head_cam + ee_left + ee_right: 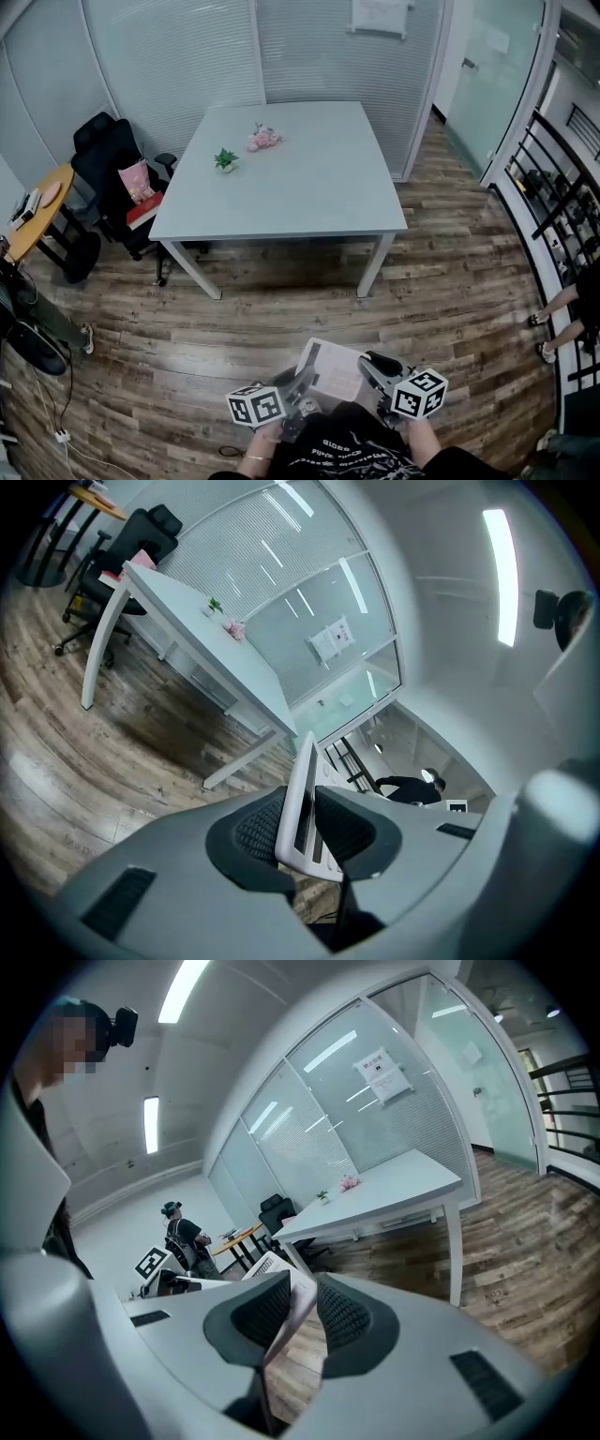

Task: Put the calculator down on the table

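Calculator (335,367) at bottom centre of the head view, held above the floor (281,309) and well short of the table (309,202), broad face toward the camera, gripped at both side edges. Left gripper (298,392) on its left edge: in the left gripper view, jaws pinching the pale casing, seen edge-on and nearly upright between the ribbed pads (258,829). Right gripper (377,377) on its right edge: in the right gripper view, jaws likewise clamped on the casing, tilted between the pads. White table in the upper middle of the head view, with a small green plant (225,160) and pink flowers (263,139) toward its left side, near each other but apart. Black chair (112,169) just left of the table, something pink on it.
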